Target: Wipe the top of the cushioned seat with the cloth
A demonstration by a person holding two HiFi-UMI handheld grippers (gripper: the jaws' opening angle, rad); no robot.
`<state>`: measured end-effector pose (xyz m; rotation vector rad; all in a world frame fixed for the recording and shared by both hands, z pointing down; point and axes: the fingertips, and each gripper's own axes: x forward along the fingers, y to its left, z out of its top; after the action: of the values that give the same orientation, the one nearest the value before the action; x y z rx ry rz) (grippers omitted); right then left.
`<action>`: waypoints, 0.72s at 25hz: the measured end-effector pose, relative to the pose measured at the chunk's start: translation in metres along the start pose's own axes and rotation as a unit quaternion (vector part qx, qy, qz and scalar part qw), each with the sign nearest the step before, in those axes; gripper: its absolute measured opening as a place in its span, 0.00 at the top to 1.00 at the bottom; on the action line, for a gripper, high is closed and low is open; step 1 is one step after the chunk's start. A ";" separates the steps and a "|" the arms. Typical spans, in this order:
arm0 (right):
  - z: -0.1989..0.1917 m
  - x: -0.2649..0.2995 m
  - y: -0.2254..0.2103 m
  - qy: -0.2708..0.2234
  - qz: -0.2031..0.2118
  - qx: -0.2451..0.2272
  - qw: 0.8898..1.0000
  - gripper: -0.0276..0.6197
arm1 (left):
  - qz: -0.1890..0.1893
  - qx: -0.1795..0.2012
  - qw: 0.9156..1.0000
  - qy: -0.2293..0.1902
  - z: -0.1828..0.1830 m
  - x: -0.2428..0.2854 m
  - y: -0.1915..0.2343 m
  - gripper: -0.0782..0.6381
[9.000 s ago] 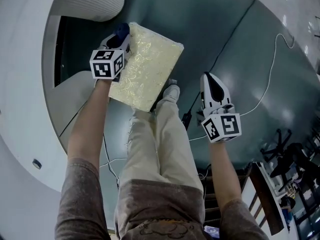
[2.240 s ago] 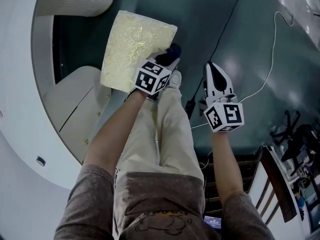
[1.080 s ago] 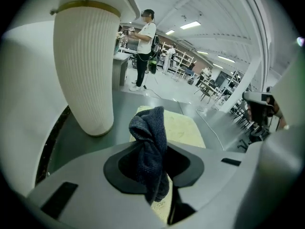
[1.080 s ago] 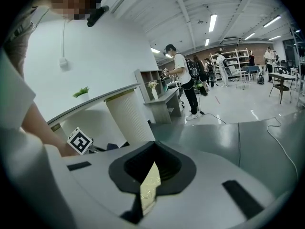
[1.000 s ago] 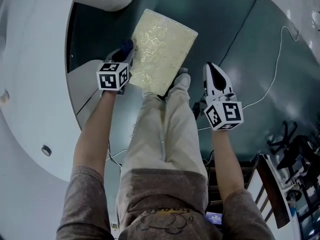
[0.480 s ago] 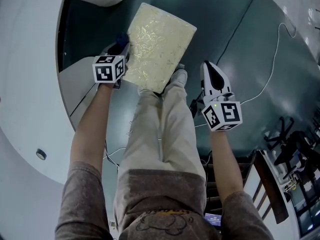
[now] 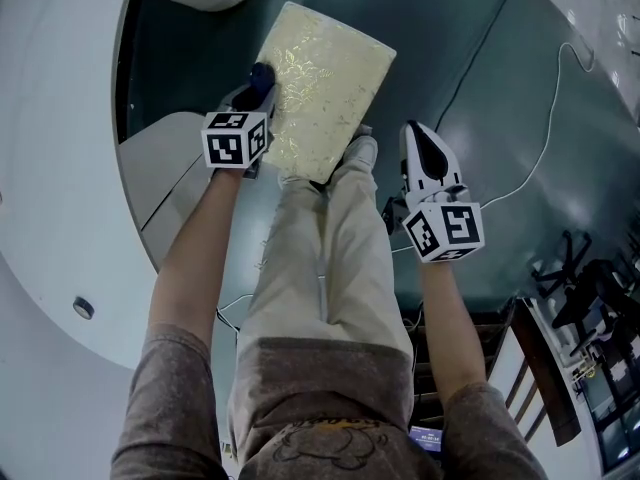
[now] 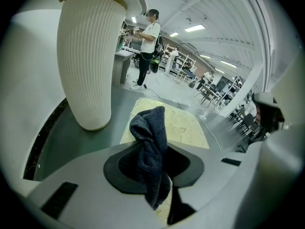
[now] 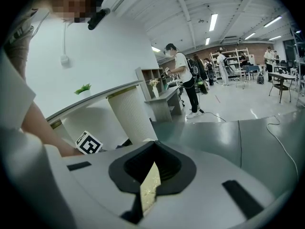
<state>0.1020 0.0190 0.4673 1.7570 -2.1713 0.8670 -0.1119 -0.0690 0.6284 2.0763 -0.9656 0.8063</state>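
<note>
The cushioned seat (image 7: 322,90) is a pale yellow patterned rectangle on the floor in front of me. My left gripper (image 7: 258,84) is shut on a dark blue cloth (image 7: 263,72) at the seat's left edge. In the left gripper view the cloth (image 8: 149,149) hangs bunched between the jaws, with the seat (image 8: 186,127) just beyond. My right gripper (image 7: 417,134) hovers to the right of the seat and holds nothing. Its jaws stand together, and only a thin sliver of the seat (image 9: 150,187) shows through them in the right gripper view.
A white ribbed column (image 8: 88,56) stands close on the left beside a curved white counter (image 7: 55,168). My legs and a shoe (image 7: 358,152) are at the seat's near edge. A cable (image 7: 540,158) runs over the grey floor at right, and chairs (image 7: 570,288) stand farther right.
The left gripper with the cloth has shifted right, from beside the seat onto its left edge. The right gripper has hardly moved.
</note>
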 end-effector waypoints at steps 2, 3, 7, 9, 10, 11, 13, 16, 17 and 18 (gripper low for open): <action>0.000 -0.002 -0.002 0.000 -0.002 0.000 1.000 0.95 | -0.006 0.002 1.000 0.000 -0.001 0.002 -0.006 0.75; -0.001 -0.003 -0.004 -0.001 -0.004 0.000 1.000 0.95 | -0.010 0.006 1.000 0.002 -0.002 0.003 -0.010 0.75; -0.001 -0.007 -0.010 -0.002 -0.009 0.000 1.000 0.95 | -0.030 0.023 0.999 0.011 -0.007 0.007 -0.030 0.75; -0.001 -0.008 -0.012 -0.004 -0.011 0.001 1.000 0.95 | -0.042 0.022 0.999 0.012 -0.010 0.010 -0.041 0.75; -0.001 -0.009 -0.012 -0.004 -0.012 0.001 1.000 0.95 | -0.047 0.021 0.999 0.013 -0.011 0.011 -0.048 0.75; -0.001 -0.009 -0.013 -0.004 -0.012 0.002 1.000 0.95 | -0.053 0.021 0.998 0.014 -0.013 0.013 -0.055 0.75; -0.002 -0.011 -0.014 -0.004 -0.011 0.002 1.000 0.95 | -0.063 0.025 0.998 0.016 -0.017 0.015 -0.069 0.75; -0.002 -0.014 -0.016 -0.004 -0.011 0.003 1.000 0.95 | -0.077 0.032 0.996 0.020 -0.023 0.018 -0.088 0.75; -0.002 -0.015 -0.017 -0.004 -0.011 0.003 1.000 0.95 | -0.081 0.033 0.996 0.022 -0.024 0.019 -0.093 0.75; -0.003 -0.015 -0.018 -0.003 -0.011 0.003 1.000 0.95 | -0.084 0.033 0.996 0.023 -0.026 0.021 -0.098 0.75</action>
<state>0.1226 0.0311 0.4674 1.7854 -2.1506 0.8638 -0.0272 -0.0095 0.6265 2.1523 -0.7363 0.8041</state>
